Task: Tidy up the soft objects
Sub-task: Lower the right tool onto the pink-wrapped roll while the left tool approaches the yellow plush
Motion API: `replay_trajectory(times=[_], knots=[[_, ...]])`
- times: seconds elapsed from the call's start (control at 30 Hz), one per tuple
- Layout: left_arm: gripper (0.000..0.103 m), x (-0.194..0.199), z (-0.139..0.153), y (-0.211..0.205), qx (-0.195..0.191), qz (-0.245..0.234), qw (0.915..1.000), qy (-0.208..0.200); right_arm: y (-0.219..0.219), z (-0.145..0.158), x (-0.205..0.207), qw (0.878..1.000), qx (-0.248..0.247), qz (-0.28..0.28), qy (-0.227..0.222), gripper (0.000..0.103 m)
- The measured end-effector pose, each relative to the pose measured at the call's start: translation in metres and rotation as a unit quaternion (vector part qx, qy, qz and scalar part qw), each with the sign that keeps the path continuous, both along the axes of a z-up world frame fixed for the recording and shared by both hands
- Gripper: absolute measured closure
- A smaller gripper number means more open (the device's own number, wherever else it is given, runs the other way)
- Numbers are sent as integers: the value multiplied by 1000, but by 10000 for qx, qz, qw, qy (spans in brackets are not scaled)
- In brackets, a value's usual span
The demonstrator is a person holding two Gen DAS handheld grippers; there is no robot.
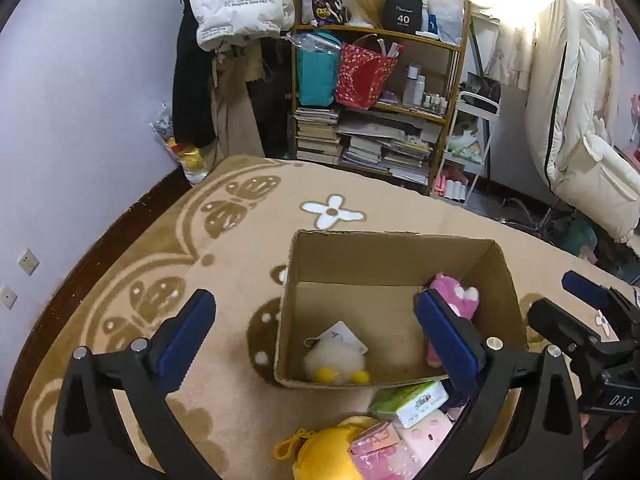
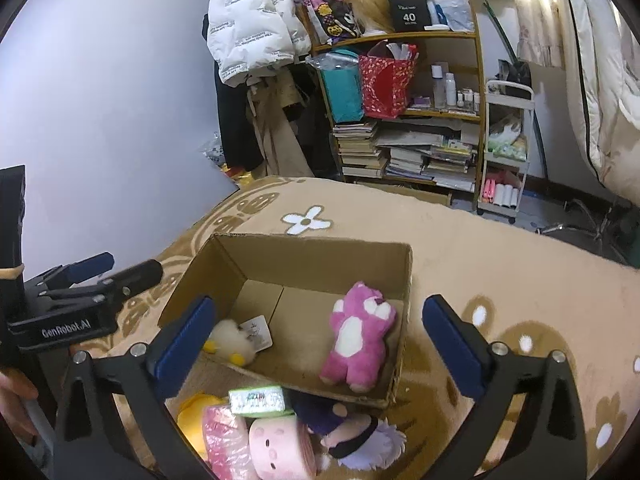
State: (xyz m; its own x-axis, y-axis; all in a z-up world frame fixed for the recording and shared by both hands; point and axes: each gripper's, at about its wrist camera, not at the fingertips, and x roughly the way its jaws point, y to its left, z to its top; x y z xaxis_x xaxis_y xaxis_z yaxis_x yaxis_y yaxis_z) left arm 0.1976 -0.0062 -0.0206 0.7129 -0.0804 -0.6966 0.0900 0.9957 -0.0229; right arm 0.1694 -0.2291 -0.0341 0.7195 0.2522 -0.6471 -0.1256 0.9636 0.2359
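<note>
An open cardboard box [image 1: 392, 240] [image 2: 312, 245] stands on the beige rug. Inside lie a pink plush bear [image 2: 358, 336] [image 1: 460, 294] and a white fluffy toy with yellow feet [image 1: 334, 362] [image 2: 232, 340]. In front of the box is a heap: a yellow plush [image 1: 324, 452], a green tissue pack [image 1: 408, 398], a pink round plush [image 2: 280, 448] and a white-haired doll [image 2: 360, 436]. My left gripper [image 1: 314, 308] hovers open over the box's near left side, holding nothing. Over the near right side, my right gripper [image 2: 320, 308] is open and likewise holds nothing.
A wooden shelf [image 1: 380, 36] crammed with books, bags and bottles stands behind the rug. Beside it hang a white puffer jacket [image 1: 236, 0] and dark coats. A white trolley [image 2: 506, 148] and cream bedding [image 1: 580, 120] fill the right. A lilac wall runs along the left.
</note>
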Motion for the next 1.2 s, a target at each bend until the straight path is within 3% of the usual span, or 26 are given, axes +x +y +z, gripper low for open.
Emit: replay_trajectory(times=[0.37,0.83,1.1,1.2], knots=[[3,-24,-5,12,47,134,9993,360,-7,-8,-30,9998,-190,-19,52,0],[3,-49,-54,22,-17,209,9947,1006,13,-46,-70,9981,-301,412,336,0],[3,-51,-83,27,-114,370,9871,1556,25,-67,-72,9960,-38,568,686,0],[3,-51,-94,25,36,455,9849,1670,27,-75,-73,9952,102,557,802,0]])
